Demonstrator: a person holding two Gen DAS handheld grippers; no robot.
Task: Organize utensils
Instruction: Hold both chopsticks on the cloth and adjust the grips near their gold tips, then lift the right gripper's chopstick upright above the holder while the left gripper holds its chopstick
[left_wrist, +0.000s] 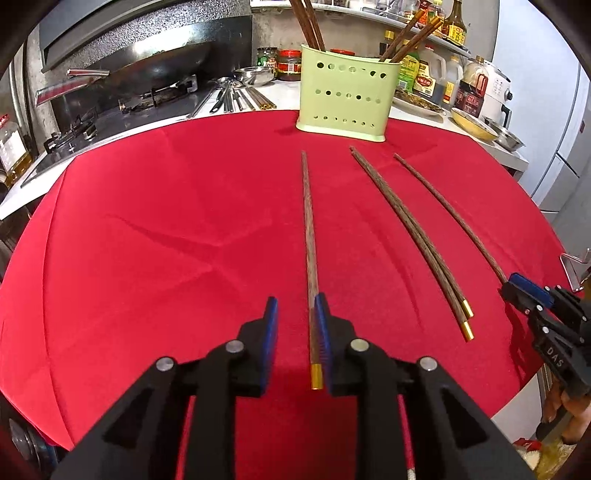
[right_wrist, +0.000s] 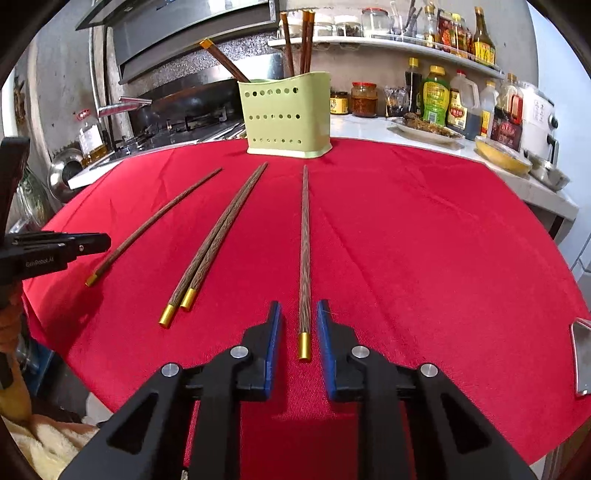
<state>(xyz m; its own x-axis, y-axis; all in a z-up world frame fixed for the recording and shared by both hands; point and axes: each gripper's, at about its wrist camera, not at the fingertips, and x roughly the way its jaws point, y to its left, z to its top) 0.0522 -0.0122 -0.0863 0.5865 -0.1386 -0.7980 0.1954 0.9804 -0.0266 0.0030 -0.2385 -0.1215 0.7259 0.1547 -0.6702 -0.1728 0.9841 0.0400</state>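
Four brown wooden chopsticks with gold caps lie on a red cloth (left_wrist: 147, 229), pointing at a pale green holder (left_wrist: 347, 99) (right_wrist: 288, 114) that has more chopsticks standing in it. My left gripper (left_wrist: 295, 299) is open around the capped end of the left single chopstick (left_wrist: 308, 236); the stick lies against the right pad and clear of the left one. My right gripper (right_wrist: 298, 302) is open around the right single chopstick (right_wrist: 304, 240), and neither pad touches it. A pair of chopsticks (left_wrist: 413, 236) (right_wrist: 218, 236) lies between them. Each view shows the other gripper (left_wrist: 517, 290) (right_wrist: 99, 242) at its edge.
Behind the cloth a white counter holds loose metal utensils (left_wrist: 232, 98), a stove with a wok (left_wrist: 159, 62) at the left, and bottles (right_wrist: 436, 96), jars and plates (right_wrist: 502, 155) at the right. A shiny metal piece (right_wrist: 580, 354) sits at the cloth's right edge.
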